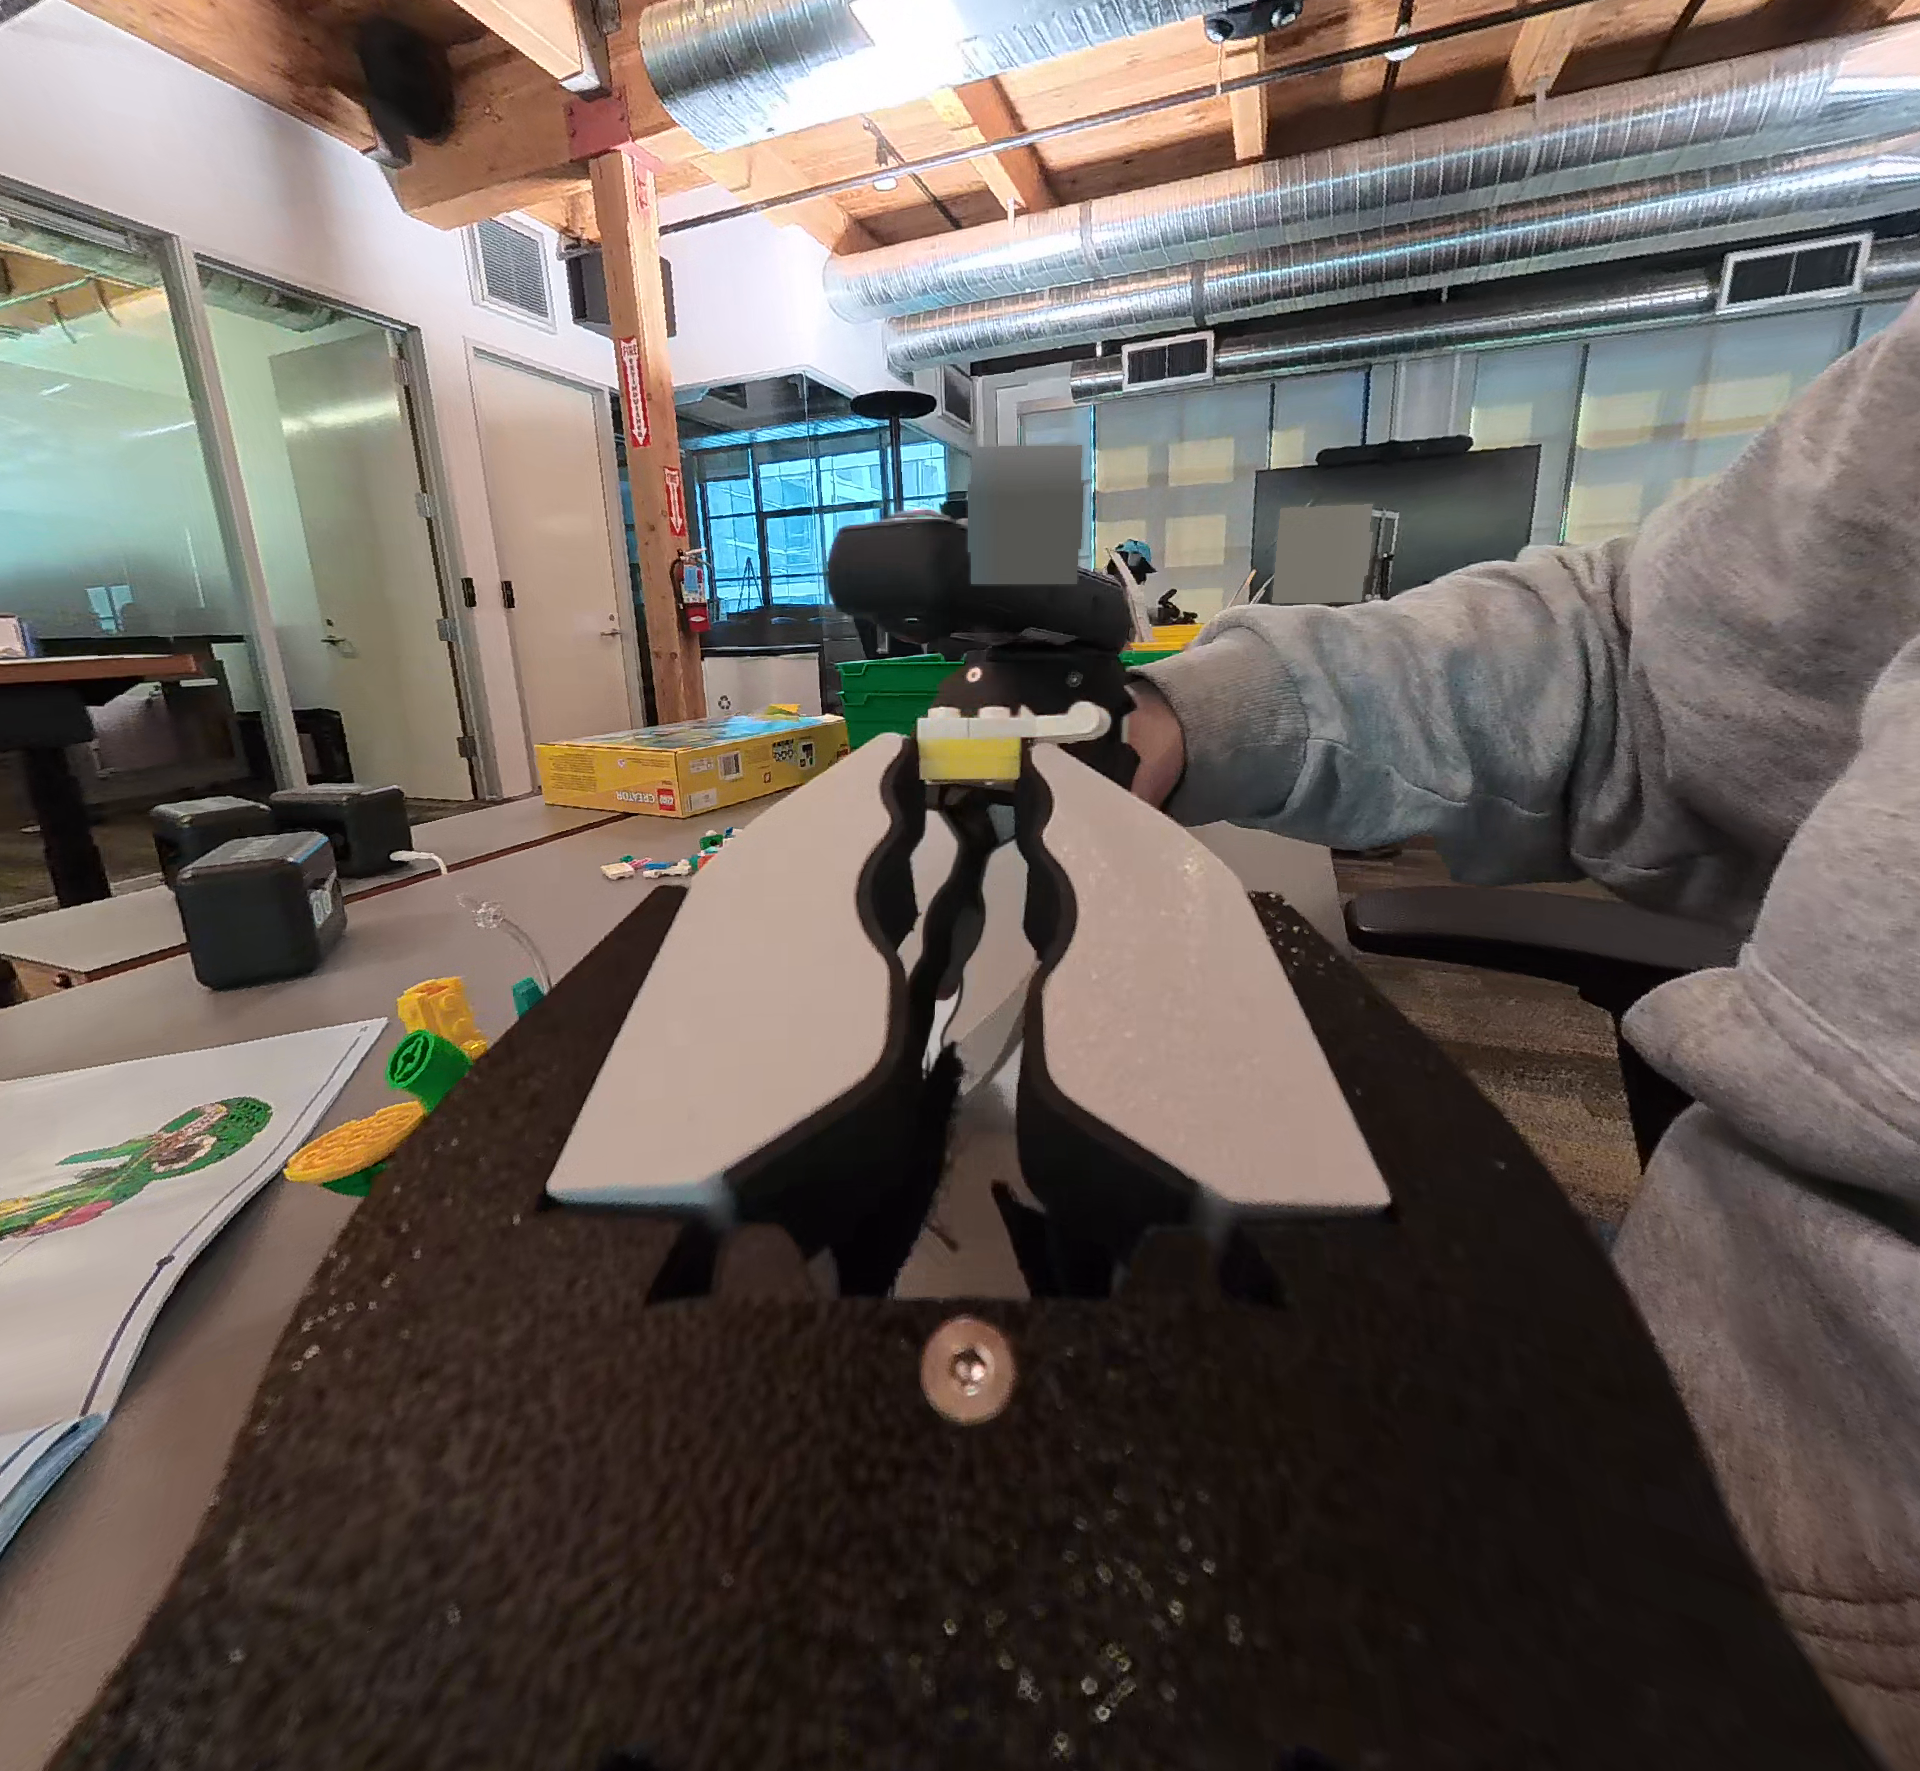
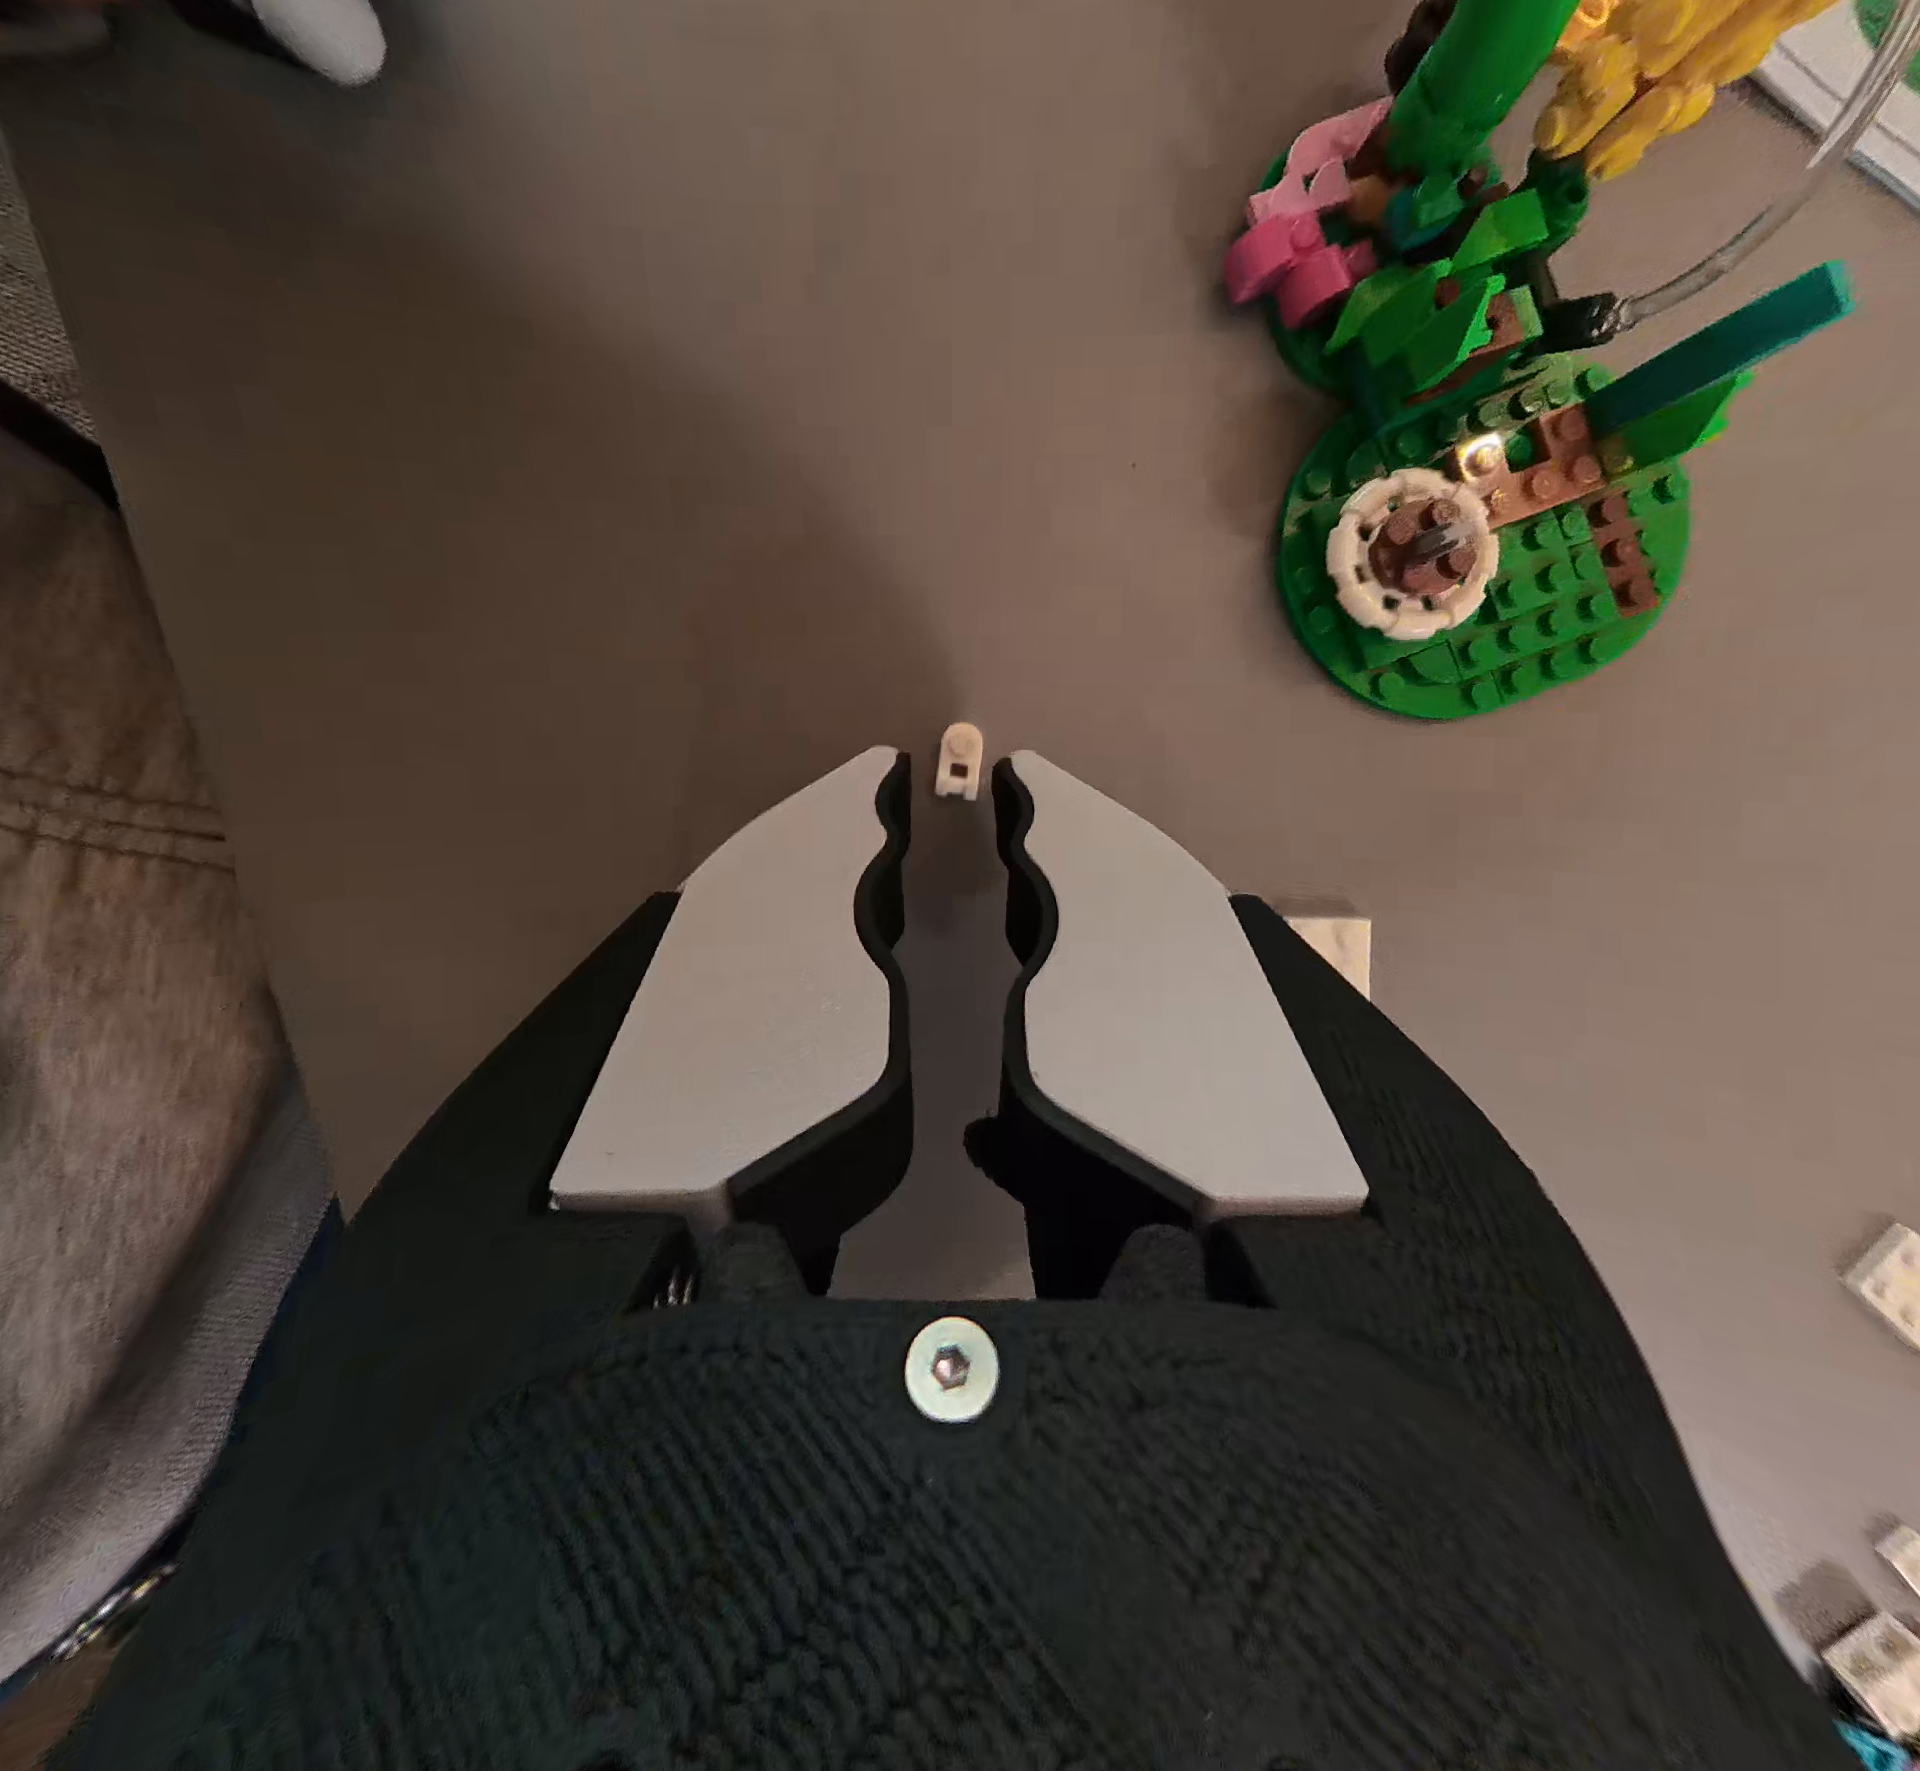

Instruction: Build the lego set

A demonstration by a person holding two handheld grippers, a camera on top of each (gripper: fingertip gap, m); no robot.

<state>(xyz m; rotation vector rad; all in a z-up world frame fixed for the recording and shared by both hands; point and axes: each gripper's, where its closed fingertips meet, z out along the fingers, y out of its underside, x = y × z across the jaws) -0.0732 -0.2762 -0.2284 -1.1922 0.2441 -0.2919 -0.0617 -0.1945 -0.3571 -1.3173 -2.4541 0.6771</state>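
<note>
My left gripper (image 1: 966,774) is raised above the table and shut on a small yellow brick with a white plate and clip on top (image 1: 971,757). The black body of the right gripper (image 1: 1039,682) shows just behind it, held by a hand in a grey sleeve (image 1: 1455,713). My right gripper (image 2: 951,771) points down at the grey table (image 2: 623,474) with its jaws a little apart. A tiny white piece (image 2: 958,774) shows in the gap between the tips, touching neither. The part-built model (image 2: 1486,526), a green base with a white flower ring, green stem, yellow and pink parts, stands to the upper right.
An open instruction booklet (image 1: 135,1202), yellow and green model parts (image 1: 416,1067), black cubes (image 1: 260,906), a yellow box (image 1: 691,765) and loose pieces (image 1: 665,864) lie on the table. White pieces (image 2: 1891,1285) lie right of the right gripper. A chair arm (image 1: 1507,932) is to the right.
</note>
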